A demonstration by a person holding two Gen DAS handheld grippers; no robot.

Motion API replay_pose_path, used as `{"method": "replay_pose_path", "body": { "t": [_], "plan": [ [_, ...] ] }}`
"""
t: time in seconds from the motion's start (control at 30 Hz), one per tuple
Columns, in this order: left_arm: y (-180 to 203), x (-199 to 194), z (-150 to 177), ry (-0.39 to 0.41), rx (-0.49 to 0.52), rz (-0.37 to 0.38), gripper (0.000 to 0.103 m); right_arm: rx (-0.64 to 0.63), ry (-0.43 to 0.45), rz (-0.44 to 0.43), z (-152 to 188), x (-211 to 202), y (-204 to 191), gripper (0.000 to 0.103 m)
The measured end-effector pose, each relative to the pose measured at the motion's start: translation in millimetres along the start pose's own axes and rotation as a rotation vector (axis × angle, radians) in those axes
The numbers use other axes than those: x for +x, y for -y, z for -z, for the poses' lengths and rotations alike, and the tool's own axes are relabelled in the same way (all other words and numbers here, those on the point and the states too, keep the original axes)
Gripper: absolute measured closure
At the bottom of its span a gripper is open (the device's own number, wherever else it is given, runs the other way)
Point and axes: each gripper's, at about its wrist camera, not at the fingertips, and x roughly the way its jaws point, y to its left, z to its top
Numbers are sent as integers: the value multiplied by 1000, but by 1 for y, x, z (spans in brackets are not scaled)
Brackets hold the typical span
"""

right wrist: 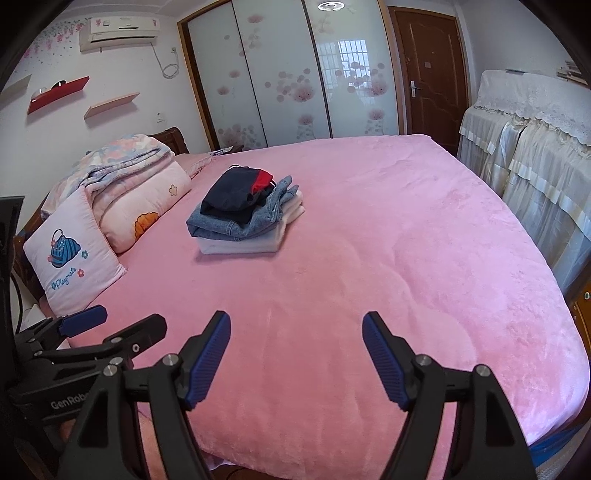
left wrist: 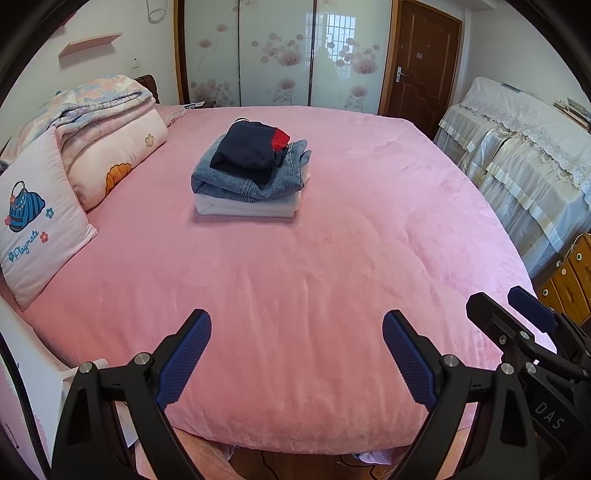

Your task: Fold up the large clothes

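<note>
Both the left tool and the right tool hung released and empty over the pink bed. The folded stack sat at twelve o'clock, apparently finished; the next move called for fetching another garment.

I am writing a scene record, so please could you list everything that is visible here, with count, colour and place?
bed cover: one, pink, across the bed
folded clothes: three in a stack, navy with red on top, blue denim, white below, mid-bed
pillow: one, pale pink, left edge
folded quilts: floral and pink, at the headboard
wardrobe: white floral sliding doors, far wall
door: one, brown, closed
air conditioner: one, white, wall
left gripper: open, empty
right gripper: open, empty
</note>
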Motion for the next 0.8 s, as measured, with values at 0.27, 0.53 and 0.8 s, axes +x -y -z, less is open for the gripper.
{"method": "replay_pose_path", "body": {
  "t": [0.27, 0.53, 0.8],
  "plan": [
    [-3, -2, 2, 6, 1, 6, 10, -16, -14, 22, 3, 3, -3, 29],
    [-5, -3, 5, 7, -2, 3, 10, -24, -14, 26, 3, 5, -5, 29],
    [-7, -3, 5, 3, -2, 4, 10, -29, -19, 28, 5, 6, -7, 29]
  ]
}}
